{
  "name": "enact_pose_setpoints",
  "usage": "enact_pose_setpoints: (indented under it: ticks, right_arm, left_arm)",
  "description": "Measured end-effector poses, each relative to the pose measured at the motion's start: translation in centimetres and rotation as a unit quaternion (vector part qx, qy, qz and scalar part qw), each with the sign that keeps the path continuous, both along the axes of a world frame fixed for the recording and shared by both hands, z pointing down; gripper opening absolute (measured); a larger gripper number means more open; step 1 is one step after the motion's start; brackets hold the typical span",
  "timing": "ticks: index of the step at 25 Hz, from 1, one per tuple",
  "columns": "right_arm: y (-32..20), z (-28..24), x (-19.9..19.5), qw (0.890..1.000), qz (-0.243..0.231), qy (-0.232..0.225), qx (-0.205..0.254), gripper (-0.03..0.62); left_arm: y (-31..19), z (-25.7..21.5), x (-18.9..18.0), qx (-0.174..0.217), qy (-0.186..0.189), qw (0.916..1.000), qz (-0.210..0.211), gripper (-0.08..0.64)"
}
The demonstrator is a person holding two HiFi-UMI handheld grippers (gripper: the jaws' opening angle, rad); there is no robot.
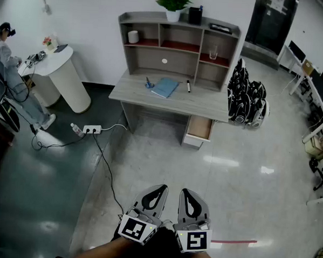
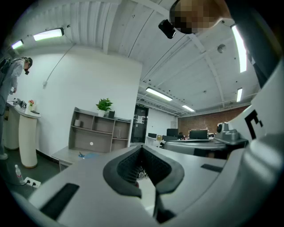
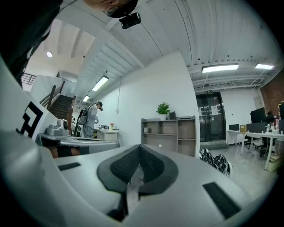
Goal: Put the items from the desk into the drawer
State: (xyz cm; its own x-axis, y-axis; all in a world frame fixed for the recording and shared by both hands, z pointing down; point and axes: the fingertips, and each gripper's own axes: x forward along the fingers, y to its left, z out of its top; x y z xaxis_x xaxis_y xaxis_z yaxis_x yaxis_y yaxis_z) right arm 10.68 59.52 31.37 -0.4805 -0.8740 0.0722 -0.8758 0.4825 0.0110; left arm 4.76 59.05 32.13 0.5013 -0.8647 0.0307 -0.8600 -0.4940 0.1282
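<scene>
Left hand-held gripper (image 1: 159, 189) and right hand-held gripper (image 1: 186, 192) are both clenched, empty, well apart from the surface (image 1: 206, 105); book (image 1: 165, 87) lies near its middle, drawer (image 1: 199, 128) open under its right front corner

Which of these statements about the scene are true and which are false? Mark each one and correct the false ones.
1. The blue notebook lies on the desk. True.
2. The drawer is closed. False: it is pulled open.
3. The left tool holds a pen. False: its jaws are together with nothing between them, and the pen lies on the desk.
4. A potted plant stands on top of the shelf unit. True.
5. The right tool is shut and empty. True.
</scene>
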Motion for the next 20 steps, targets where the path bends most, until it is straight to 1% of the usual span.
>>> enact_pose_setpoints:
  ticks: [4, 7, 14, 17, 20]
  right_arm:
    - [0.2, 0.2, 0.8, 1.000, -0.008, -0.018, 0.004, 0.017]
    - [-0.3, 0.7, 1.7, 1.000, -0.007, -0.009, 0.009, 0.017]
    - [-4.6, 2.1, 2.9, 1.000, 0.005, -0.012, -0.010, 0.017]
    - [-7.6, 2.9, 2.6, 1.000, 0.012, -0.008, -0.018, 0.017]
    - [-11.7, 4.0, 1.8, 0.999, 0.024, -0.008, -0.030, 0.017]
  left_arm:
    - [-1.3, 0.6, -2.0, 0.002, -0.001, 0.9995, -0.031, 0.012]
    - [-2.8, 0.7, -3.6, 0.003, -0.004, 0.9986, -0.052, 0.012]
    - [-8.1, 1.1, -6.7, 0.005, -0.003, 0.9974, -0.072, 0.012]
    - [-11.4, 1.9, -7.1, 0.002, -0.002, 0.9978, -0.066, 0.012]
    - [-15.5, 3.2, -6.7, -0.009, -0.001, 0.9990, -0.043, 0.012]
